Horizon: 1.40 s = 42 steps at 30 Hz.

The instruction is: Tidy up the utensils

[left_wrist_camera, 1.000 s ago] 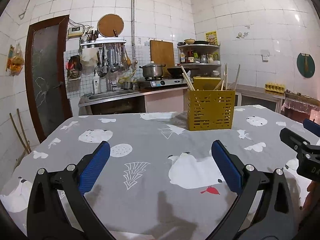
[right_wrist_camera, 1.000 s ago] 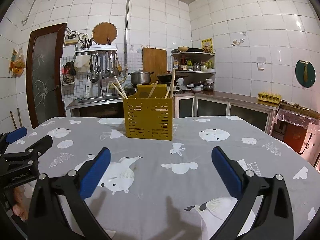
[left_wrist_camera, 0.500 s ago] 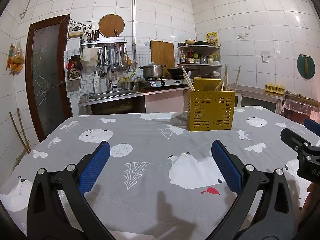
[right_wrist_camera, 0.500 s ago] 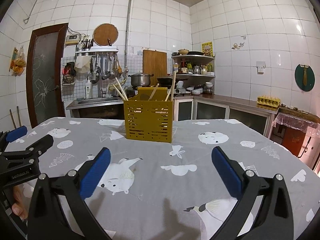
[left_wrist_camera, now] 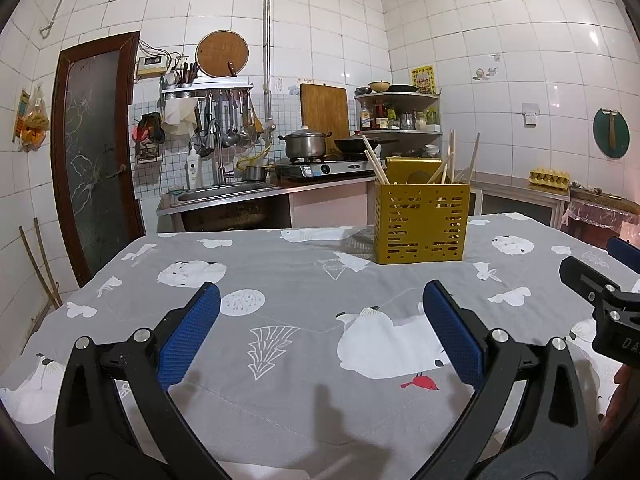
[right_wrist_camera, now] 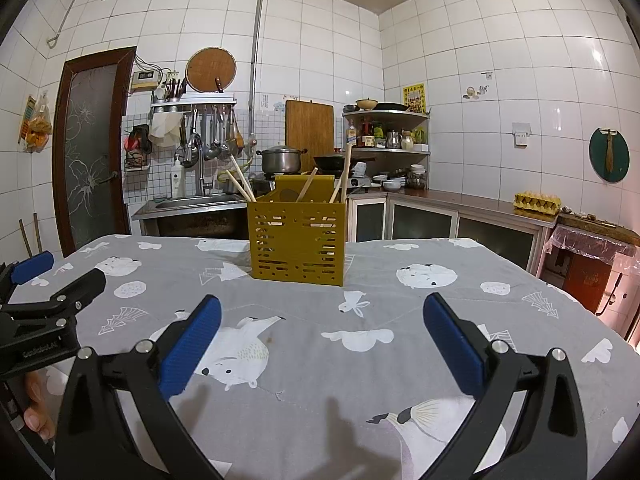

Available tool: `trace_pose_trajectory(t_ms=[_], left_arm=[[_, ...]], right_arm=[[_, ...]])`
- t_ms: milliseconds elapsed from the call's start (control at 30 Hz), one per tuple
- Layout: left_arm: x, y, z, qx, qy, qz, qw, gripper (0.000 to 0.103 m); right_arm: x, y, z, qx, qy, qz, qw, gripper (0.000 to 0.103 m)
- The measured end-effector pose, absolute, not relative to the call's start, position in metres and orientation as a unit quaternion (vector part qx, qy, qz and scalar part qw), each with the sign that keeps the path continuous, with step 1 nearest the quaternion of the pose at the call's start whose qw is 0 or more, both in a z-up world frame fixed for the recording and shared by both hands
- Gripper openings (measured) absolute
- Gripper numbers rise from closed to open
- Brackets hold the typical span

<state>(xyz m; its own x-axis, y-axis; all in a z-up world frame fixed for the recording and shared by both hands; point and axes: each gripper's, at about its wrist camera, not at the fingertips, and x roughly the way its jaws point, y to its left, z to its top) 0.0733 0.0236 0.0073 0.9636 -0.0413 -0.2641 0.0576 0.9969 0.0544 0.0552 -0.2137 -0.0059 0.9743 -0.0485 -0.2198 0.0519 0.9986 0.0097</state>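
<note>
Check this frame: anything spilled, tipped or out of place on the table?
Nothing stands out. The yellow holder stands upright on the tablecloth, chopsticks leaning inside it. Both grippers, left and right, are open and empty.

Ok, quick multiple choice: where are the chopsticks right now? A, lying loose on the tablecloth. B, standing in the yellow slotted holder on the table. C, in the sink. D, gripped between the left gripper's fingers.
B: the chopsticks lean out of the top of the yellow slotted holder, and both the left gripper and right gripper are open and empty.
</note>
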Motion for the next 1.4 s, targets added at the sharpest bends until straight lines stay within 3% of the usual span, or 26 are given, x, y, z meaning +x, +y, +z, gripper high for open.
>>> trace_pose_trajectory(t_ms=[1400], left_arm=[[0.0718,0.0234,0.0059,0.026,0.132,-0.026,0.991,0.098]], right_arm=[[0.0553,-0.2141,-0.0057,0.007,0.110,-0.025,0.994,0.099]])
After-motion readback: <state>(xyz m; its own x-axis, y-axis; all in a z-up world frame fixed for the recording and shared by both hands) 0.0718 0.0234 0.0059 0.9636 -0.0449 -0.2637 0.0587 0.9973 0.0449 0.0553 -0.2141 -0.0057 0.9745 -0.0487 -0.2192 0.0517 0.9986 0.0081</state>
